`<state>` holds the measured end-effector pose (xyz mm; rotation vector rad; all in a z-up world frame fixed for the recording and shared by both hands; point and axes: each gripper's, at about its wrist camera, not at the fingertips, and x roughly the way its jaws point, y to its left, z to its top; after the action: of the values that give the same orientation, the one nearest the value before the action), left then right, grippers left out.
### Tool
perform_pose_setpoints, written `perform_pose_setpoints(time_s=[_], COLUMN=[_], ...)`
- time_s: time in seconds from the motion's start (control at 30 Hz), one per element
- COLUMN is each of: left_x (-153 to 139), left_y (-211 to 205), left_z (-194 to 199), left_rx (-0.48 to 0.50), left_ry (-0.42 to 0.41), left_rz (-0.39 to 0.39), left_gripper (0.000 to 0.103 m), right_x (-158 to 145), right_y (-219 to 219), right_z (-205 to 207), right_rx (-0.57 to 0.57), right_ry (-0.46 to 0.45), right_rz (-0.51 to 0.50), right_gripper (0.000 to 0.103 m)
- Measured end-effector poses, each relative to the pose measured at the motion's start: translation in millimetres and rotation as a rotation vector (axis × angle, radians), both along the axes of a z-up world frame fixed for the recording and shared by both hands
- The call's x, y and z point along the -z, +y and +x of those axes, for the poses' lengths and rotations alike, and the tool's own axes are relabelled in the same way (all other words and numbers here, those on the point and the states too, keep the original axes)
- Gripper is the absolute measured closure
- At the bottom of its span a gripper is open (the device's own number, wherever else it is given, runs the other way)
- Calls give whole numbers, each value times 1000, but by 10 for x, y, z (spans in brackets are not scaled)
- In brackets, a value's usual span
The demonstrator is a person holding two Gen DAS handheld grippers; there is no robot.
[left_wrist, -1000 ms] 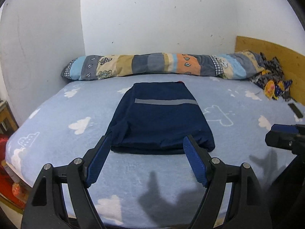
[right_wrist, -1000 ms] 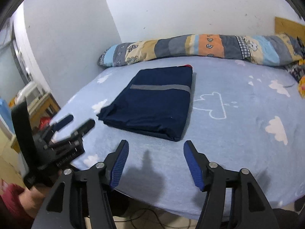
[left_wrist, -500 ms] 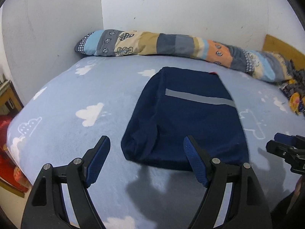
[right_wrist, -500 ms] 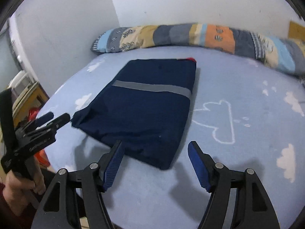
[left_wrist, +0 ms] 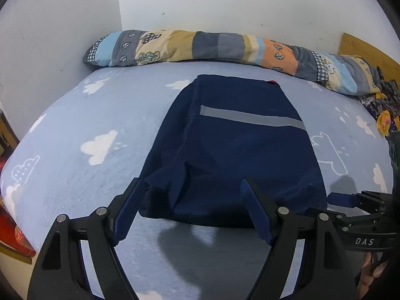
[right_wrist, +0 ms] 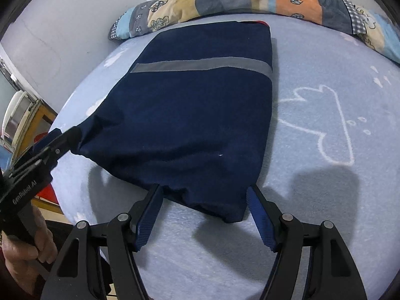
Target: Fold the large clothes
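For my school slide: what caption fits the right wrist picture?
Both open tools, right and left, reach the folded navy garment on the cloud-print bed.

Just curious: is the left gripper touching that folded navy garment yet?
Touching. In the right wrist view, the left gripper meets the navy garment at its near-left corner, no gap visible.

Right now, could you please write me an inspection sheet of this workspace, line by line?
Surface: bed sheet, light blue with cloud prints.
Job's things: folded navy garment with grey stripe, lying flat.
Clutter: patchwork bolster along the wall; patterned cloth at the far corner.
Grippers: left gripper open at the garment's near left corner; right gripper open at its near right corner.
Cables: nothing seen.
Surroundings: white walls; wooden headboard.
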<state>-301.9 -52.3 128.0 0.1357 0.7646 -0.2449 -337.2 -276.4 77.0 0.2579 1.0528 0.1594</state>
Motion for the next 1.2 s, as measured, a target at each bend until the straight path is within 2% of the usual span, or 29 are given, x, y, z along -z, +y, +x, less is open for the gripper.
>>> perform_pose_setpoints(time_s=[0.33, 0.6, 0.83, 0.93, 1.1, 1.17, 1.2], left_x=[-27, -24, -17, -7, -19, -55, -77], left_y=[3, 12, -7, -6, 47, 140, 210], left_z=[-8, 0, 2, 7, 111, 230, 348], left_rx=[-3, -4, 1, -4, -1, -2, 6], left_ry=[-21, -14, -12, -6, 31, 50, 77], left_rz=[18, 16, 24, 23, -16, -63, -109], left_gripper=[24, 24, 24, 24, 23, 23, 19], right_x=[-80, -85, 132, 217, 305, 324, 331], right_y=[-103, -365, -638, -678, -657, -661, -665], right_z=[-37, 16, 313, 412, 565, 612, 632], right_rx=[21, 102, 185, 199, 185, 180, 179], right_ry=[-22, -20, 33, 54, 66, 61, 59], right_rz=[48, 151, 287, 309, 321, 340, 349], right_gripper=[31, 31, 31, 31, 31, 29, 29])
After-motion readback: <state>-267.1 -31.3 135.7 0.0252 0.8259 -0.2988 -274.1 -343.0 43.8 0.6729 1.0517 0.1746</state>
